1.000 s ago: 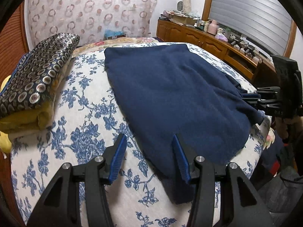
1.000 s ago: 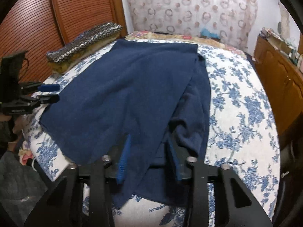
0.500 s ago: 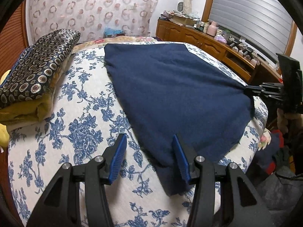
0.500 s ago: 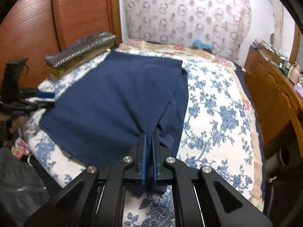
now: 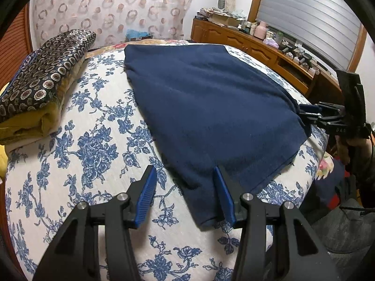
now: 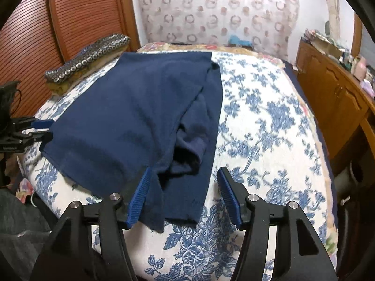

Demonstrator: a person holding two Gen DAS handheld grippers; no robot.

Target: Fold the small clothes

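- Nearest in the left wrist view, the left claw (image 5: 185, 175) stands partly spread with nothing pinched; the near corner of the navy garment (image 5: 211, 117) lies on the bed between its blue pads, closer to the right-hand pad, and neither pad presses on the cloth.
- Nearest in the right wrist view, the right claw (image 6: 184, 178) has just been opening and its jaws now stand apart; the garment's near edge (image 6: 145, 126) lies loose between them, the left-hand pad over the cloth and the right-hand pad over bare bedspread, so nothing is gripped.
- The navy garment is spread flat on the bed, over the blue-flowered bedspread (image 5: 82, 145), with one side folded over on itself; in the right wrist view the folded layer leaves a rumpled pocket of cloth (image 6: 189, 145) just ahead of the claw.
- Across the garment, each view shows the other claw at the cloth's far side edge: the right claw (image 5: 307, 114) at the right border of the left view, the left claw (image 6: 44, 128) at the left border of the right view.
- A hand (image 5: 346, 147) shows under the right claw's body in the left view.
- Further back, a folded stack of patterned dark cloth over yellow (image 5: 44, 79) sits on the bed near the wooden slatted door (image 6: 35, 46).
- Beyond, a curtain with ring pattern (image 5: 112, 9) hangs behind the bed, and a wooden sideboard (image 5: 246, 44) with clutter runs under the window blind (image 5: 311, 16).
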